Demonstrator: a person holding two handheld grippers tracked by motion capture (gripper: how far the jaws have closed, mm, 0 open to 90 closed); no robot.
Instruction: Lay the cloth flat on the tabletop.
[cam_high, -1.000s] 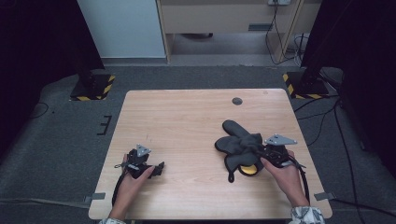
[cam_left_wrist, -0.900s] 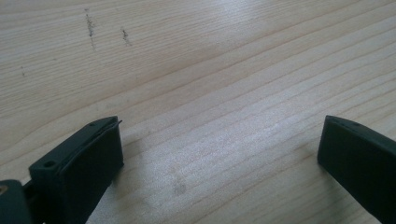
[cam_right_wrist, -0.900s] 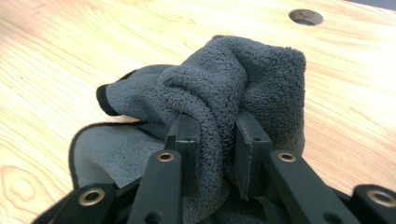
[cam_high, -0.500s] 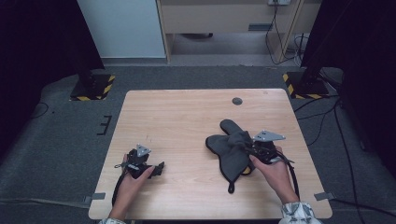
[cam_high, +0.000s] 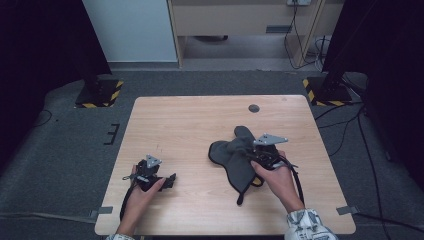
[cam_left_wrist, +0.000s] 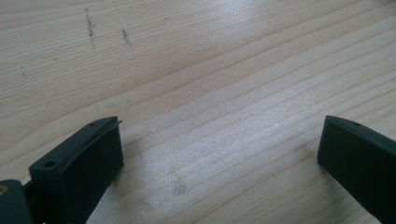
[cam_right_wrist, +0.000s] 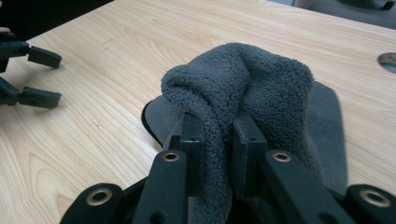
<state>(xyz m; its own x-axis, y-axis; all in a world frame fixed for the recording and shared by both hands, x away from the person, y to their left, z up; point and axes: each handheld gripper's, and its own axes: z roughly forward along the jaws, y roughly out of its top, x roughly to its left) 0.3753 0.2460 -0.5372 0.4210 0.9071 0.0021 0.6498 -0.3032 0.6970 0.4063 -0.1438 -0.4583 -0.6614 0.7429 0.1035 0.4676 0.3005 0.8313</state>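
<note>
A dark grey fleece cloth (cam_high: 232, 155) lies bunched on the right half of the wooden table (cam_high: 190, 125). My right gripper (cam_high: 255, 153) is shut on a raised fold of it. In the right gripper view the cloth (cam_right_wrist: 243, 74) bulges up between the two jaws of the right gripper (cam_right_wrist: 218, 123), which pinch it tight. A thin strap end of the cloth trails toward the front edge. My left gripper (cam_high: 171, 181) rests near the front left of the table, open, with bare wood between its jaws. The left gripper (cam_left_wrist: 219, 140) holds nothing; it also appears far off (cam_right_wrist: 42, 77).
A round dark grommet (cam_high: 254, 108) sits in the tabletop near the far edge. Black stands with yellow-striped bases (cam_high: 97, 95) stand on the floor beyond both far corners. Cables run over the carpet at the right.
My right gripper has moved left and slightly toward the front, pulling the cloth with it and folding it over. The left gripper has stayed put.
</note>
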